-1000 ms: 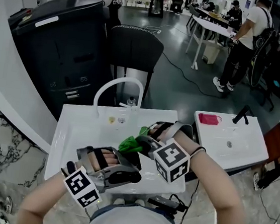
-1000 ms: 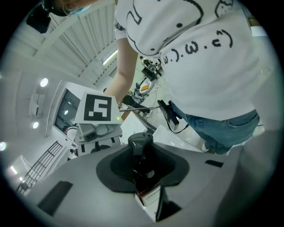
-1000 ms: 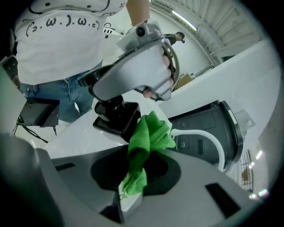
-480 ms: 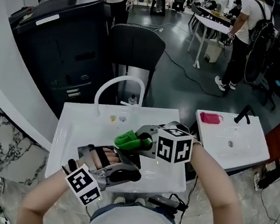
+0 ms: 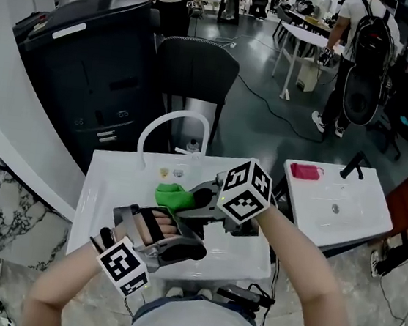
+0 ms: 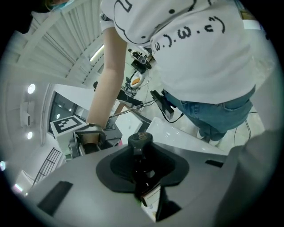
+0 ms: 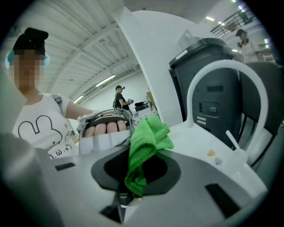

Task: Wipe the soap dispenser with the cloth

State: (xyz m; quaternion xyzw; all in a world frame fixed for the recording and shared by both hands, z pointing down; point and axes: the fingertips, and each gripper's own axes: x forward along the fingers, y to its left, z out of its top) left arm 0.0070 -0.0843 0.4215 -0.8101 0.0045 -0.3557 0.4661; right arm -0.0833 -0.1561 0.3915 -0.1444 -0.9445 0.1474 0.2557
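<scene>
The soap dispenser (image 6: pixel 141 166) is a dark bottle with a black pump cap and a pale label. My left gripper (image 6: pixel 142 179) is shut on it, the bottle standing between the jaws. In the head view, that left gripper (image 5: pixel 179 243) is low over the white sink (image 5: pixel 105 187), and the bottle is mostly hidden by it. The cloth (image 5: pixel 172 194) is bright green and bunched. It hangs from my right gripper (image 5: pixel 190 203), which is shut on it just above and behind the left hand. The cloth (image 7: pixel 147 144) droops from the right gripper (image 7: pixel 138 175) in front of the left handle.
A white arched faucet (image 5: pixel 176 122) rises at the sink's back edge. A second sink (image 5: pixel 345 213) at the right holds a red cloth (image 5: pixel 305 172) and a black tap (image 5: pixel 352 168). A black cabinet (image 5: pixel 82 70) and a dark chair (image 5: pixel 197 69) stand behind. People are in the room beyond.
The right gripper has rolled over, risen a little and carried the green cloth leftward, to above the left hand. The left gripper with the bottle has stayed in place.
</scene>
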